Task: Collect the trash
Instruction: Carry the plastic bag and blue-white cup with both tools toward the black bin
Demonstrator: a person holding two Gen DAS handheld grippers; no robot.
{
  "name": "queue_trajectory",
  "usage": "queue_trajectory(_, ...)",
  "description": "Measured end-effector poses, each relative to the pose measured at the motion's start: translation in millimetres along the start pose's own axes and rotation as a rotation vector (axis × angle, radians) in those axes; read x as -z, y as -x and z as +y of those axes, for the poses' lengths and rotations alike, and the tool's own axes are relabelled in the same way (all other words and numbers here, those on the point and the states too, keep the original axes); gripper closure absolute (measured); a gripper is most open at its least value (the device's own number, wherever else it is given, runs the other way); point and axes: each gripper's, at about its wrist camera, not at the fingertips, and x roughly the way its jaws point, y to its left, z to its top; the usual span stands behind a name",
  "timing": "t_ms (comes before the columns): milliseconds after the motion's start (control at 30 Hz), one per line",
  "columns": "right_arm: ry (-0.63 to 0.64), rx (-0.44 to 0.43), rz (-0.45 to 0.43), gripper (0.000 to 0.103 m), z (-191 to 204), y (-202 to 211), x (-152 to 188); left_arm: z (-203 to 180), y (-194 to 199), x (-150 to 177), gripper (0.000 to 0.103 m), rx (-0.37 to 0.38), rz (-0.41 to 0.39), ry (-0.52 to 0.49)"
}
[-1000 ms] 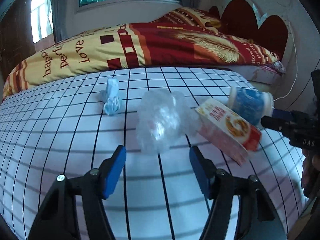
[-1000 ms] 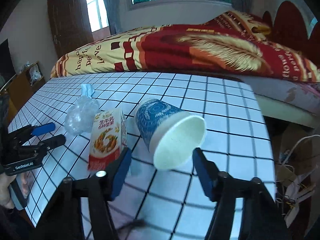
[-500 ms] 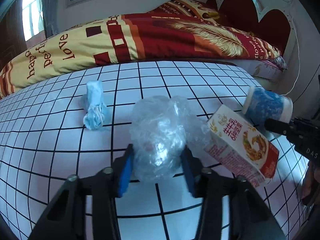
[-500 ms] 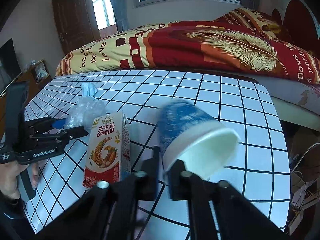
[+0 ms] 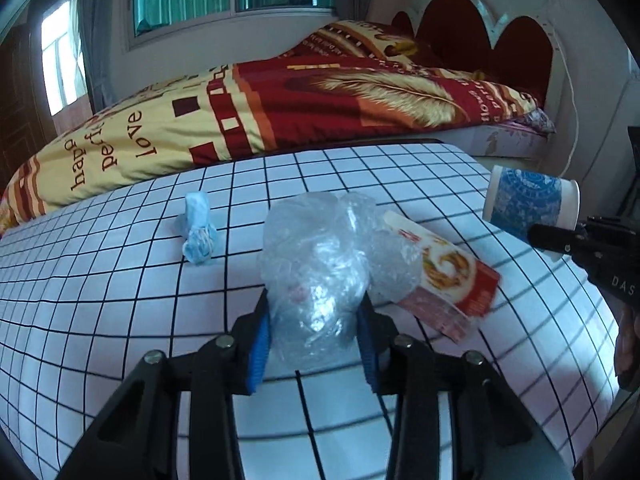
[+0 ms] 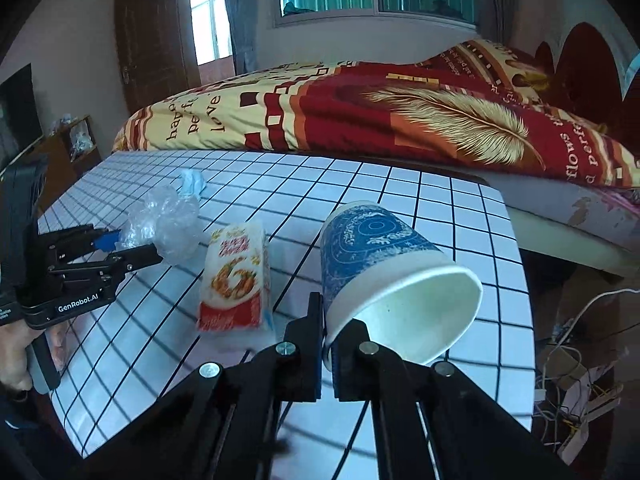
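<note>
On the white grid-patterned table (image 5: 100, 280), my left gripper (image 5: 314, 312) is shut on a crumpled clear plastic bag (image 5: 320, 256), its blue pads pressing both sides. A milk carton (image 5: 448, 276) lies flat just right of the bag. A crumpled blue tissue (image 5: 198, 228) rests farther left. In the right wrist view, my right gripper (image 6: 326, 336) is shut on the rim of a blue-patterned paper cup (image 6: 372, 252), which is tilted with its white mouth toward the camera. The carton (image 6: 236, 276), bag (image 6: 164, 224) and left gripper (image 6: 132, 250) show to its left.
A bed with a red and yellow quilt (image 5: 280, 112) runs along the table's far side. The table's right edge (image 6: 524, 300) drops to a floor with tangled cables (image 6: 580, 380). A person's hand (image 6: 16, 352) holds the left gripper's handle.
The left jaws closed on the plastic bag and the right jaws closed on the cup's rim. Cup and bag now sit slightly higher in view.
</note>
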Motion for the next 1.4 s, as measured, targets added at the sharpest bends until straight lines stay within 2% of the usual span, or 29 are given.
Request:
queue_trajectory(467,0.022,-0.004,-0.060,0.100,35.8,77.6,33.0,-27.7,59.3,29.9,0.064,0.042,-0.034,-0.029)
queue_trajectory(800,0.023,0.012,-0.102,0.100,56.5,131.8,69.3,-36.5,104.1,51.0,0.064,0.057,-0.083,-0.027)
queue_trajectory(1100,-0.001,0.038,-0.152,0.100,59.0,183.2,94.9,-67.2,140.6,70.1,0.064,0.104,-0.115,-0.056)
queue_trajectory(1400,-0.022,0.085,-0.172,0.100,51.5,225.1,131.0,-94.9,156.2,85.8,0.064,0.154,-0.112,-0.070)
